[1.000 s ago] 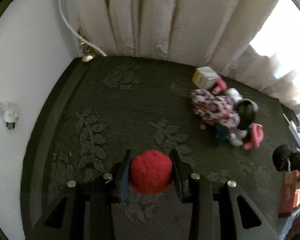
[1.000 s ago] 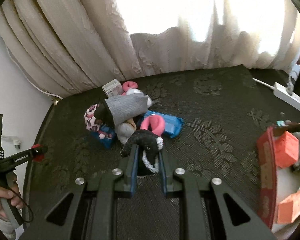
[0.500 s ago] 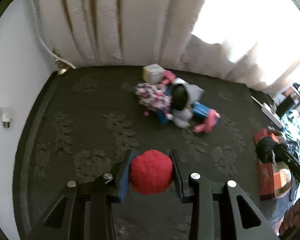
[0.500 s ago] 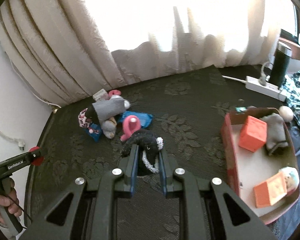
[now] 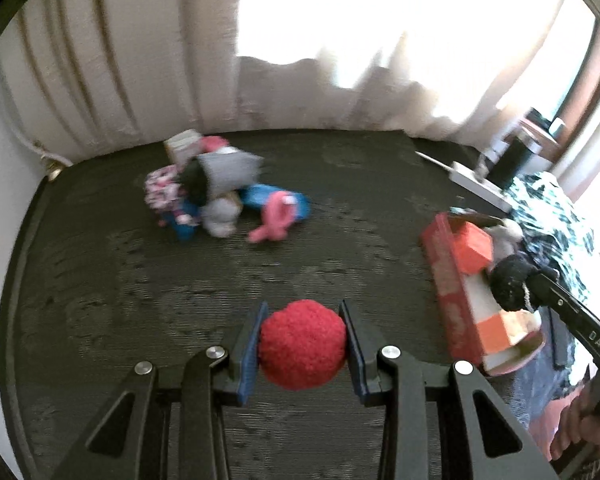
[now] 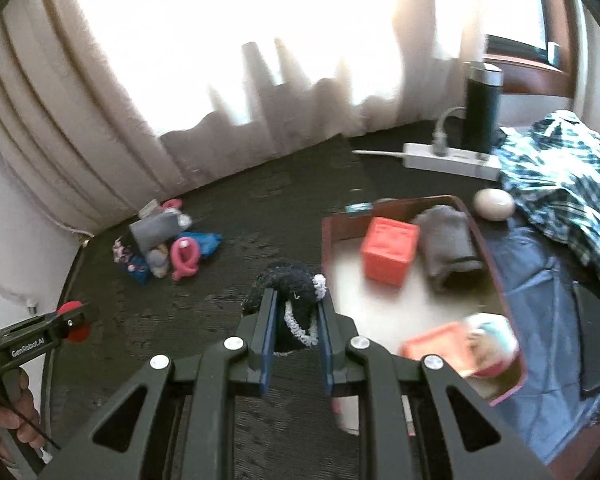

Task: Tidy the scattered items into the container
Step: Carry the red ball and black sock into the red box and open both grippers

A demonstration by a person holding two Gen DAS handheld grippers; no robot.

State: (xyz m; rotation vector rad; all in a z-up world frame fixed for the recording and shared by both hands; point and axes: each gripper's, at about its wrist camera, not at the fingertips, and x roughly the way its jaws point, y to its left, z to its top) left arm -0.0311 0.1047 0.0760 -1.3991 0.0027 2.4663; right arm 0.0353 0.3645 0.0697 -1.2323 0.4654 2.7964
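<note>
Both grippers loaded, tray close on the right

The left gripper [image 5: 303, 346] pinches a red pompom [image 5: 302, 344]; the right gripper [image 6: 295, 320] is clamped on a black knit toy [image 6: 289, 292] beside the red tray [image 6: 496, 276]. The tray holds an orange cube [image 6: 388, 255], a grey roll [image 6: 448, 250] and more, while a pile [image 5: 219, 200] of items lies well apart near the curtain. Risks, as I judge them: the toy hangs over the tray's near wall, so an early release could drop it on the carpet; its white trim [image 6: 297, 326] may snag a pad; the round pompom could roll out. Readable writing: "GenRobot.AI" on the left tool, "DAS" on the right.
</note>
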